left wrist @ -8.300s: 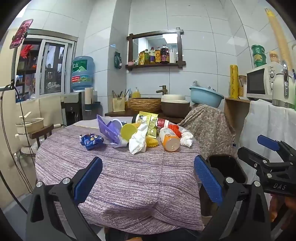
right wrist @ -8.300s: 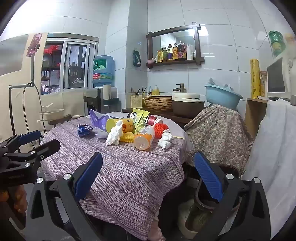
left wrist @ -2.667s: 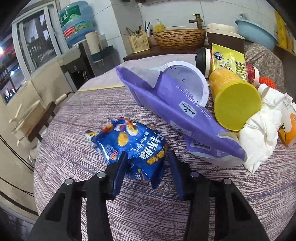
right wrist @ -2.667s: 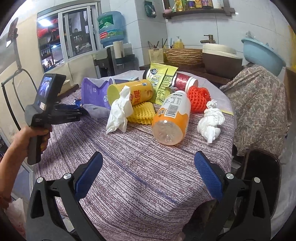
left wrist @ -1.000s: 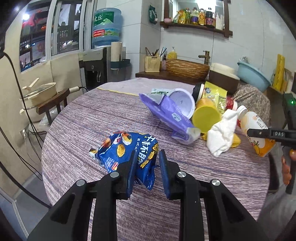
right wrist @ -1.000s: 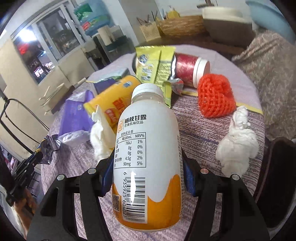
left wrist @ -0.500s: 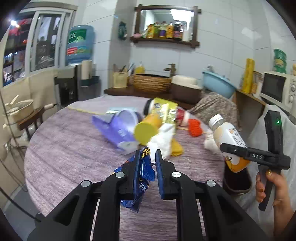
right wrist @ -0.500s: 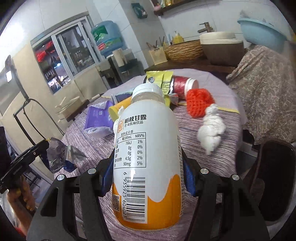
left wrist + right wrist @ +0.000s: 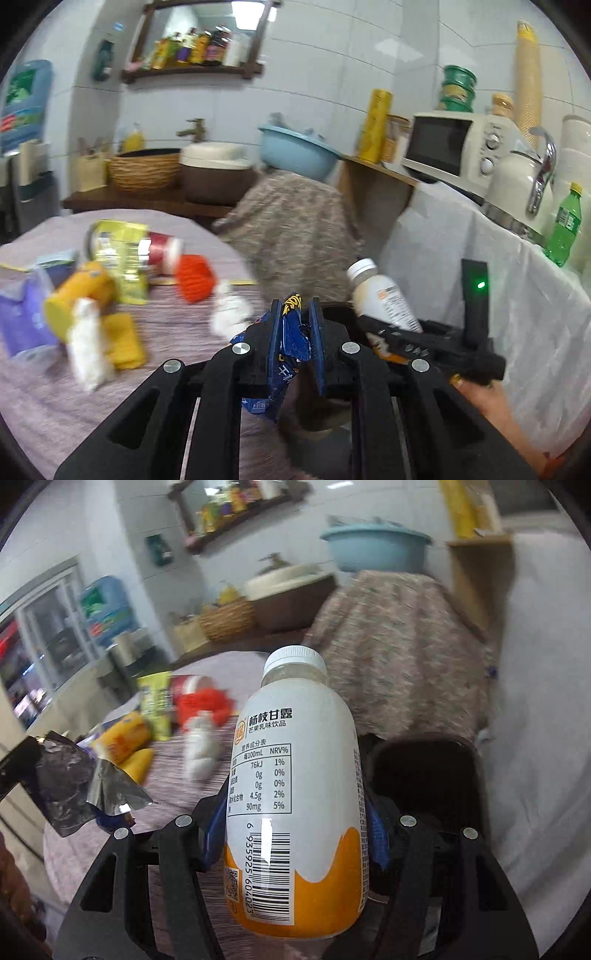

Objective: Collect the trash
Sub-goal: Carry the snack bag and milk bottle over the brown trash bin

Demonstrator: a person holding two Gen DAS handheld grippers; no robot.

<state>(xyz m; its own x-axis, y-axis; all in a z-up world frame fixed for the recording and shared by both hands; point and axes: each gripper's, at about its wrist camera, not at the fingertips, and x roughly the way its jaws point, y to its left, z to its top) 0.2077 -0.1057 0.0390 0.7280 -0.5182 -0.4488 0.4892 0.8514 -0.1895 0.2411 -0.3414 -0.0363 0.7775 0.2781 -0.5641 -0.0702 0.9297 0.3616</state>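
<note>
My left gripper is shut on a crumpled blue snack bag, held in the air past the table's right edge; the bag also shows at the left of the right wrist view. My right gripper is shut on a white and orange drink bottle, also seen in the left wrist view. The bottle is held beside the black trash bin. More trash lies on the purple table: a yellow canister, white tissues, a red net, a yellow packet.
A chair draped in patterned cloth stands behind the bin. A white-covered counter with a microwave and a green bottle is to the right. A blue basin and basket sit on the back shelf.
Both grippers have swung right, away from the table and toward the bin. The left gripper carries the blue bag, the right carries the bottle, now lower and closer to the bin.
</note>
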